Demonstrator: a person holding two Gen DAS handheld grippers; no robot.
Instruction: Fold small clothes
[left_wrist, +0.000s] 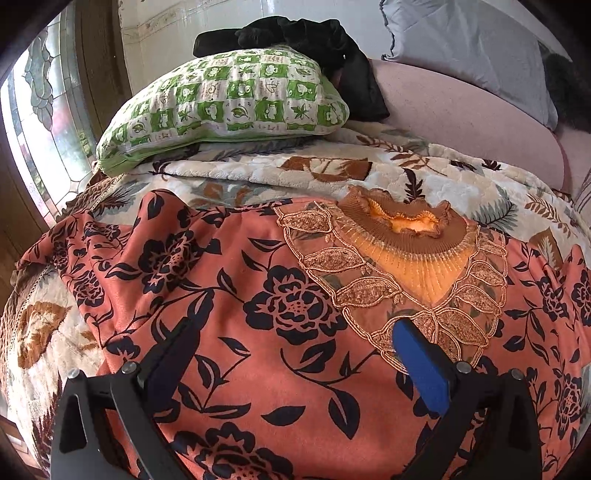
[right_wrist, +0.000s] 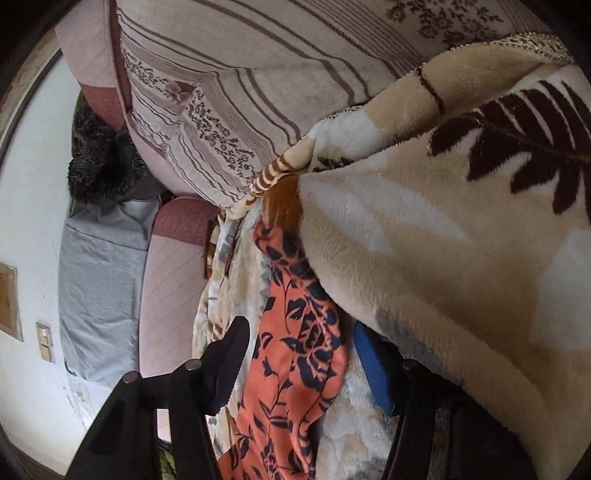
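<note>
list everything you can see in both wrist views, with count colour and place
floral top: 1, orange-red with dark flowers and a brown ruffled collar, spread on the bed under the left gripper; an edge of it lies between the right gripper's fingers
plush blanket: 1, cream with brown and grey leaves, covering the bed; a fold rises beside the right gripper
checked pillow: 1, green and white, far left of the bed
black garment: 1, heaped behind the pillow
pink bedding: 1, far right
grey pillow: 1, by the wall
striped quilt: 1, pink-beige, top of the right view
left gripper: 1, black, one blue pad, open over the top
right gripper: 1, black, open around the top's edge
</note>
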